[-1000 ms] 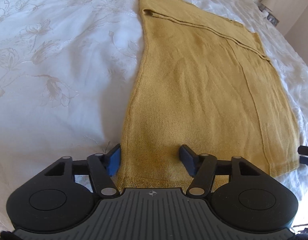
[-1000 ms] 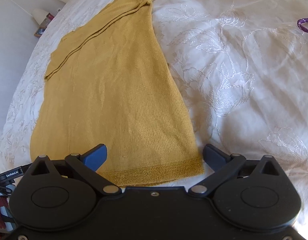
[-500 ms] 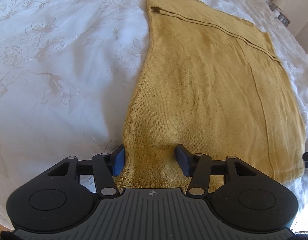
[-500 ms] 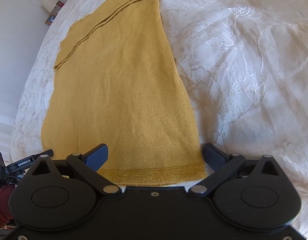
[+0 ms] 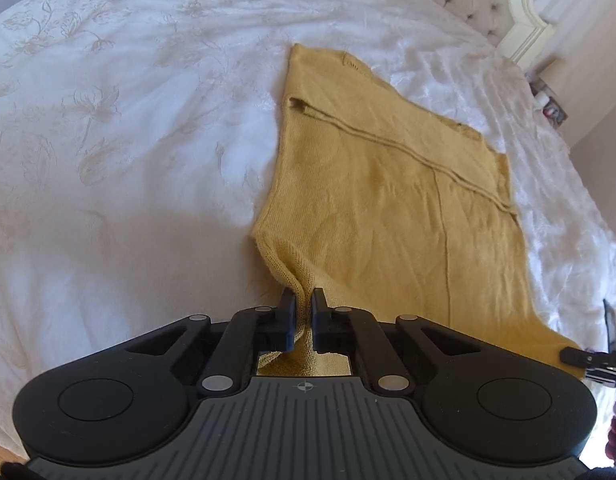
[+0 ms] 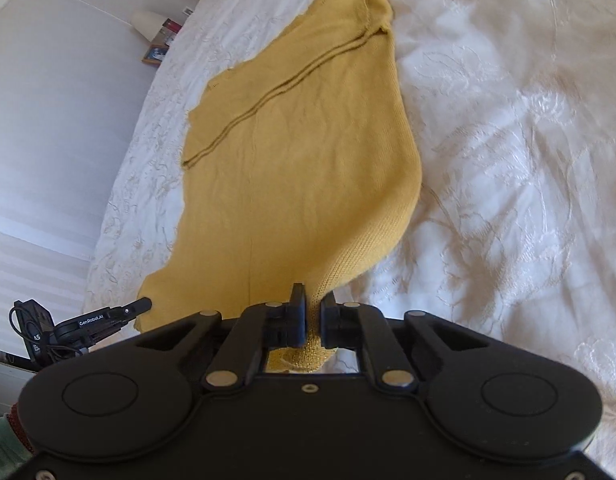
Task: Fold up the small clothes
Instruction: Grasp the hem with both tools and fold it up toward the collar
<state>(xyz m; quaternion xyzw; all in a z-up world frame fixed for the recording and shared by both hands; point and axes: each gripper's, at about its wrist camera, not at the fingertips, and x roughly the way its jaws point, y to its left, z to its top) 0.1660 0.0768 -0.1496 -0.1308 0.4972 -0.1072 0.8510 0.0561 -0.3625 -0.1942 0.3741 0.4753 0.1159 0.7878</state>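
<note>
Both hand-held grippers have snapped closed since a moment ago. The left hand-held gripper [image 5: 303, 300] and right hand-held gripper [image 6: 312, 302] each pinch a near corner of the yellow sweater [image 5: 392, 208], lifted slightly. Its long side stretches away from them across the bed [image 5: 127, 160].

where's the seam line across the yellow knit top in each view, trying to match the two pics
Left wrist: the seam line slants from upper centre down to the right across the yellow knit top.
Right wrist: the seam line slants from upper centre down to the left.
Shared landmark: the bedside lamp beyond the bed.
</note>
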